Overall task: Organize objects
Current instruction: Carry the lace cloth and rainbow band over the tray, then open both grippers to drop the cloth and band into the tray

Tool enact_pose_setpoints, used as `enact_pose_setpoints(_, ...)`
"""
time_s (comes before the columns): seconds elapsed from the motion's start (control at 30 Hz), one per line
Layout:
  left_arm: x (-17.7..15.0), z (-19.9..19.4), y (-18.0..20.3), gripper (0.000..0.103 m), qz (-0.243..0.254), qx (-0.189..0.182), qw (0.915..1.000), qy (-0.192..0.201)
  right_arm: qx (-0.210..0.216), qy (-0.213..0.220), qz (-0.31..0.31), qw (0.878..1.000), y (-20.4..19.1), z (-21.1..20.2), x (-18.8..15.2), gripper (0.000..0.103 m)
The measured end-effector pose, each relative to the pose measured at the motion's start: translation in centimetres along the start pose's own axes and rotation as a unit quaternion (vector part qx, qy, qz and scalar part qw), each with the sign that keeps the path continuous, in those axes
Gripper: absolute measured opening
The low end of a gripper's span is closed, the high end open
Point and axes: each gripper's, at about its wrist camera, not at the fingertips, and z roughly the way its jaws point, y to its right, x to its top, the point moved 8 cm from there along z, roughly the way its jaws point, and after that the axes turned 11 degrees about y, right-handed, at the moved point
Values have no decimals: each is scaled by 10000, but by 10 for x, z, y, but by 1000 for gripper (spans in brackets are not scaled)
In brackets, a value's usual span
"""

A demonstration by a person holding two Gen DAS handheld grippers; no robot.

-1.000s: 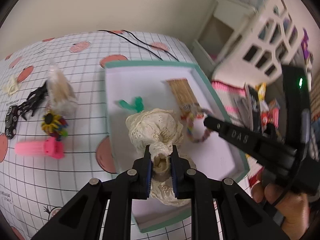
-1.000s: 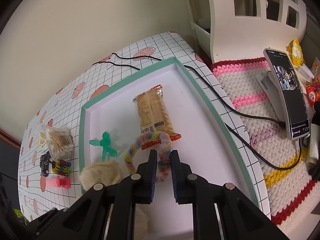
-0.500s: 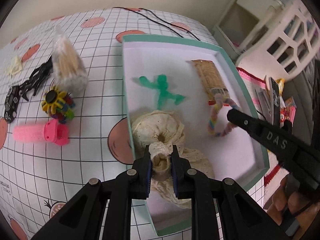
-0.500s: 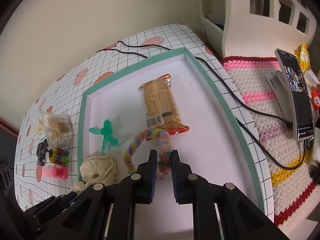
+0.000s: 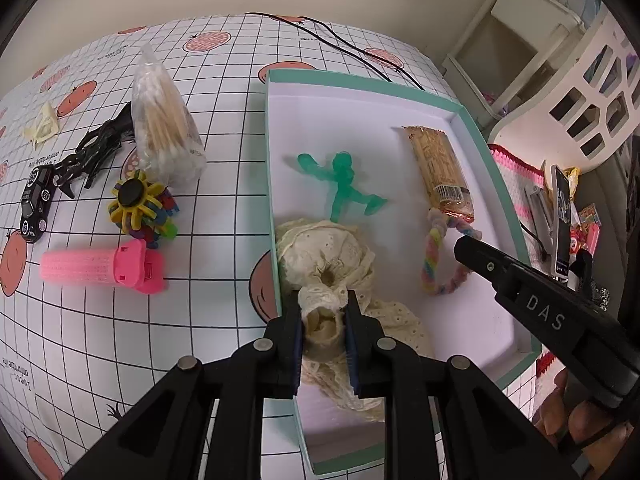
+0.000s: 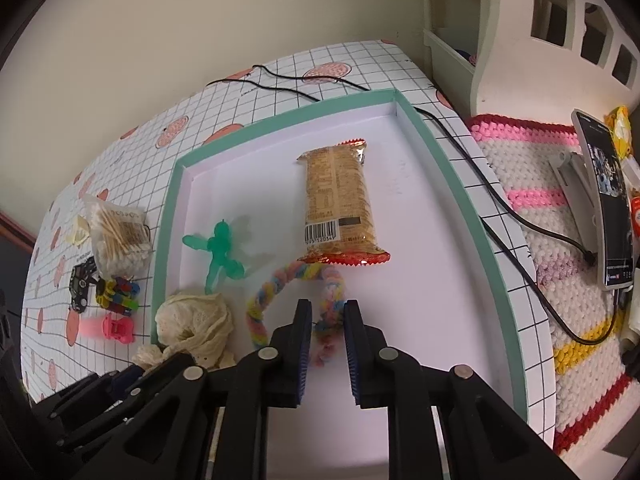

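Note:
A green-rimmed white tray [image 5: 360,80] [image 6: 440,152] holds a green balloon-dog toy [image 5: 344,188] [image 6: 218,256], a snack packet [image 5: 440,168] [image 6: 338,204], a pastel braided ring [image 5: 432,264] [image 6: 280,280] and a cream lace cloth [image 5: 332,252] [image 6: 192,320]. My left gripper [image 5: 323,308] is shut on the lace cloth at the tray's left wall. My right gripper [image 6: 327,312] is shut on the braided ring, which lies low in the tray and touches the packet's end.
Left of the tray on the grid tablecloth lie a cotton-swab bag [image 5: 164,120], a black clip [image 5: 96,148], a toy car [image 5: 36,200], a colourful spinner [image 5: 140,208], a pink roller [image 5: 104,272]. A cable [image 6: 500,200] and a phone [image 6: 604,200] lie to the right.
The left gripper has pulled the lace cloth back and left toward the tray's left wall. The right gripper with the braided ring has moved slightly back toward the tray's near side.

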Motion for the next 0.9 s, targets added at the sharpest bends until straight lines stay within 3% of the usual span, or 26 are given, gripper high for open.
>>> enact_pose_setpoints(0.17,1,0,3,28,45,-101,9999,18,-63,-15,-74,10000,0,1,-1,28)
enact_pose_setpoints(0.5,6,-7,10,45,141,-269,9994,195,-120,312,-60,9994,2,-10,10,30)
enact_pose_setpoints(0.9,28,-30,16,46,169,-474,9954,810,-33,919,18,9958,2,-28,30,30)
